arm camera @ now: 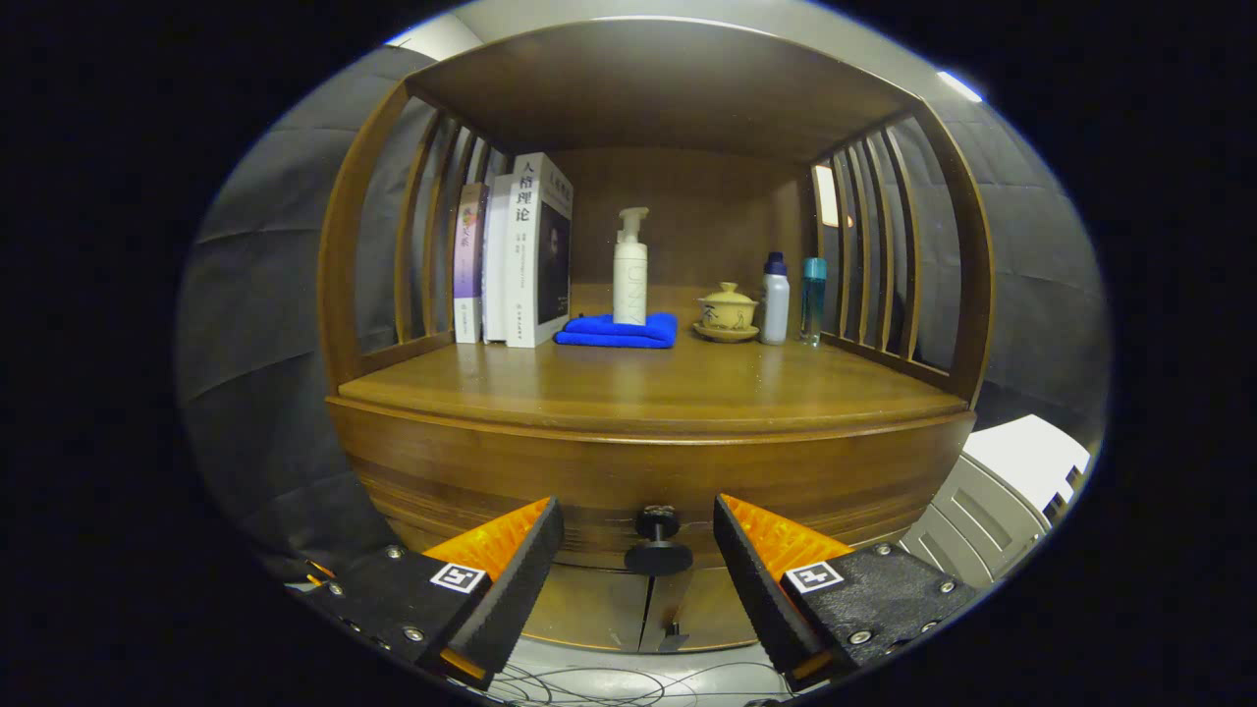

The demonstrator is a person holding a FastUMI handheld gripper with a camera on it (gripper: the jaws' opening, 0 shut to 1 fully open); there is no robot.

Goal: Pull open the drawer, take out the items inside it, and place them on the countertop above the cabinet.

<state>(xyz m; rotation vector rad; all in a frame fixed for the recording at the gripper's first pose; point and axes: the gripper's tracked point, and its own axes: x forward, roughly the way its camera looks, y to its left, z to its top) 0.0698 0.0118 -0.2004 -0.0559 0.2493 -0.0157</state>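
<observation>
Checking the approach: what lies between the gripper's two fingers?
In the gripper view, the drawer's dark knob sits between the open gripper fingers, untouched by either.

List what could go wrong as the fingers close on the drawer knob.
The hand-held gripper is open, and the small black knob sits between its fingers, apparently untouched. Being round, it may slip from the pads. The countertop already holds books, a blue cloth and bottles, limiting placement room.

The cabinet (648, 462) is showing smooth, semi-glossy varnished wood; its drawer knob (658, 540) is looking dark and matt. The gripper (638, 560), standing open around the knob, is showing ribbed orange-and-black plastic fingers (511, 550). The blue cloth (617, 331) is appearing soft.
</observation>
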